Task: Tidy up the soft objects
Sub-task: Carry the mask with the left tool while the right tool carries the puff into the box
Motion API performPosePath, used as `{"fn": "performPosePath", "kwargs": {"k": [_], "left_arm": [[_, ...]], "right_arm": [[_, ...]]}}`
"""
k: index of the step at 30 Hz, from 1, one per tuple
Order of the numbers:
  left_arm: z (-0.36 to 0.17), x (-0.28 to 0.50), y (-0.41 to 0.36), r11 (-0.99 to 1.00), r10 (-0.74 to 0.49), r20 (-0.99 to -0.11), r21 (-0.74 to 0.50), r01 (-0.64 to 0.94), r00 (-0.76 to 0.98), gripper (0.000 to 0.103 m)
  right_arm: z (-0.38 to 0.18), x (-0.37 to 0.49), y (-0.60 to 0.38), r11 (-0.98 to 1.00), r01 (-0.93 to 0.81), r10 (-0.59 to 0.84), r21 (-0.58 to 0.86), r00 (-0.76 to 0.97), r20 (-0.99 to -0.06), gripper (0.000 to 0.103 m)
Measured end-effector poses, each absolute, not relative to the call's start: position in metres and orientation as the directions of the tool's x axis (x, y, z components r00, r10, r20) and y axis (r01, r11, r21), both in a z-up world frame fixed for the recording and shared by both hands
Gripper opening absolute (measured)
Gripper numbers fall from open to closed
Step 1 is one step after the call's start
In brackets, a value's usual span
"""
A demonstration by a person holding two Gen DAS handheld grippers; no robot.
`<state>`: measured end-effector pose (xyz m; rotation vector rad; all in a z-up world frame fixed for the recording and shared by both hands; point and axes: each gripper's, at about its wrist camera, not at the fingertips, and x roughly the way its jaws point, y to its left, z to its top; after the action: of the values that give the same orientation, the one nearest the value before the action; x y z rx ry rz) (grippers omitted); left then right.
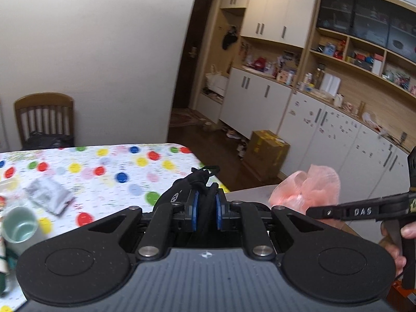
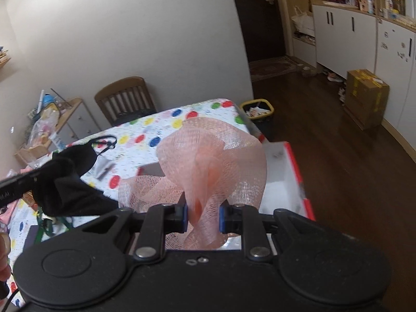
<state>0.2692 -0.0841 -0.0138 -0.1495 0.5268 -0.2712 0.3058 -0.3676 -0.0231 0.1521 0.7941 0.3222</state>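
While both tools are lifted above the polka-dot table [image 1: 117, 166], each has something soft pinched in it. The left gripper [image 1: 207, 209] has its blue pads drawn close together on a black fabric piece [image 1: 199, 182], which bunches up just past the fingertips with a thin cord loop sticking out at its top. The right gripper [image 2: 203, 219] is clenched on a pink mesh pouf [image 2: 213, 161], whose netting balloons up and outward ahead of the jaws and hangs a little below them too. In the left wrist view the pouf [image 1: 306, 191] floats off to the right of the left jaws, with the right tool's black finger beneath it; in the right wrist view the black fabric [image 2: 67, 182] sits to the left of the right jaws, apart from the pouf. Beyond and below the right jaws lies a white box with a red rim [image 2: 293, 166], open on top, its near-right edge running toward the floor side. Left of the left jaws, on the tablecloth, rest a pale green cup [image 1: 20, 225] and a grey crumpled packet [image 1: 49, 195]. The table's far corner ends just ahead of the left jaws; past it the dark wood floor is open up to a cardboard box [image 1: 267, 153] by the white cabinets [image 1: 254, 104]. A wooden chair [image 1: 44, 119] stands at the table's far side against the wall.
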Motion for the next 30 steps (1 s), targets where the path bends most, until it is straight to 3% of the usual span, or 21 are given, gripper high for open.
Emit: {"fn": "performPosePath", "kwargs": {"k": [10,19,30], "left_arm": [[-0.031,0.321,-0.152,0.936,-0.35,-0.507,-0.213,0.28,0.787,0.013],[-0.076,0.355,-0.193,0.948,-0.307,-0.605,-0.128,0.291,0.735,0.013],[-0.115,0.371,-0.202,0.95,-0.296,-0.707,-0.144,0.278,0.643,0.013]], "right_arm": [[-0.055,0.319,-0.394,0.955,-0.213,0.296,0.208,0.607,-0.738,0.02],[-0.09,0.34,-0.382,0.945,-0.302,0.277,0.127,0.531,-0.8,0.02],[-0.119,0.353,-0.369,0.92,-0.383,0.269,0.081,0.466,-0.843,0.022]]}}
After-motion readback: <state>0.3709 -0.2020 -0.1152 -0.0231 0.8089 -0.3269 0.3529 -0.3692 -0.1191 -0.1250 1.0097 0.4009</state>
